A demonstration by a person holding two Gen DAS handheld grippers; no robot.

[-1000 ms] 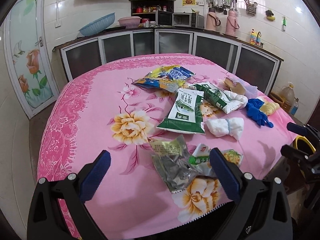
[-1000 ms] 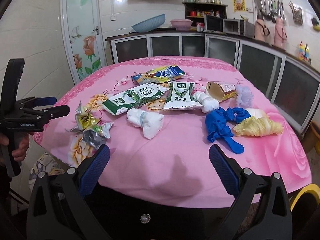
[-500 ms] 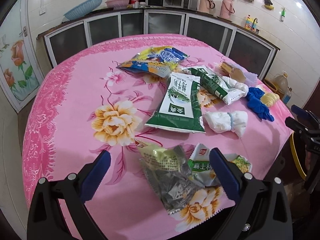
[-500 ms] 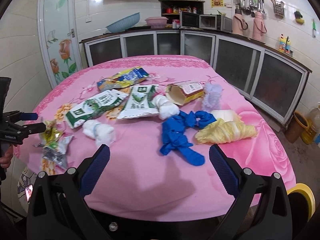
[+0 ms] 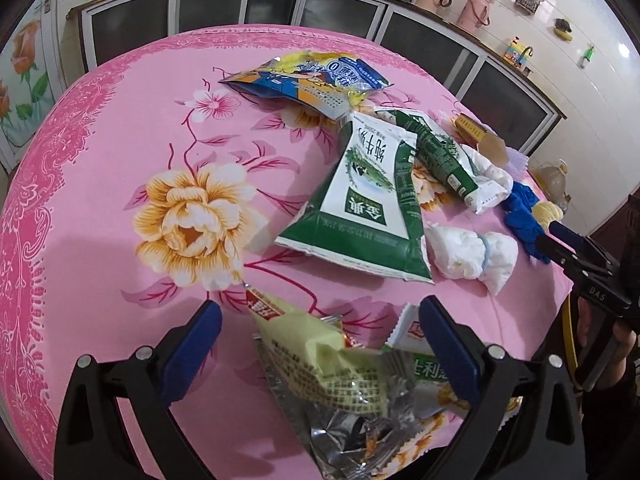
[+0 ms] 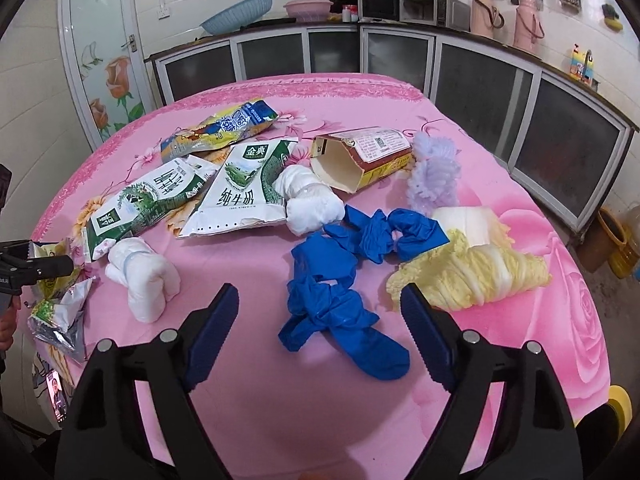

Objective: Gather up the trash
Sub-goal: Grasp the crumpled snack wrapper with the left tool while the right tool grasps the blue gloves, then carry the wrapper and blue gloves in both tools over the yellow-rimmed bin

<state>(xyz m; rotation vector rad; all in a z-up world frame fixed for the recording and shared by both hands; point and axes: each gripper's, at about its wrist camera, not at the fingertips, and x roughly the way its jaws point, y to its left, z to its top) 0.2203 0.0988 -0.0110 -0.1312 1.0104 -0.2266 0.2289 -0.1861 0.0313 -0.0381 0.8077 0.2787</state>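
Note:
On the pink flowered tablecloth [image 5: 100, 152] lies scattered trash. My left gripper [image 5: 320, 332] is open, low over the near table edge, with a crumpled yellow and silver snack wrapper [image 5: 336, 372] between its fingers, pads apart from it. In the right wrist view my right gripper [image 6: 320, 320] hangs over a knotted blue glove [image 6: 332, 308]. Its jaws are closing, with the glove between them untouched. Green and white milk bags [image 5: 368, 200] [image 6: 240, 188], white tissue bundles [image 5: 472, 256] [image 6: 144, 276], a pale cabbage leaf [image 6: 476, 272] and an open carton [image 6: 360, 156] lie around.
A blue and yellow snack bag [image 5: 308, 80] lies further back, and a fluffy lilac piece [image 6: 434, 172] beside the carton. Dark-fronted cabinets [image 6: 480, 68] curve behind the table. A yellow rim [image 6: 620, 404] shows below the table's right edge. The other gripper appears at each view's side.
Both grippers moved forward and lower toward the table. The left now straddles the snack wrappers, the right has come up to the blue gloves, and its jaws have narrowed a little.

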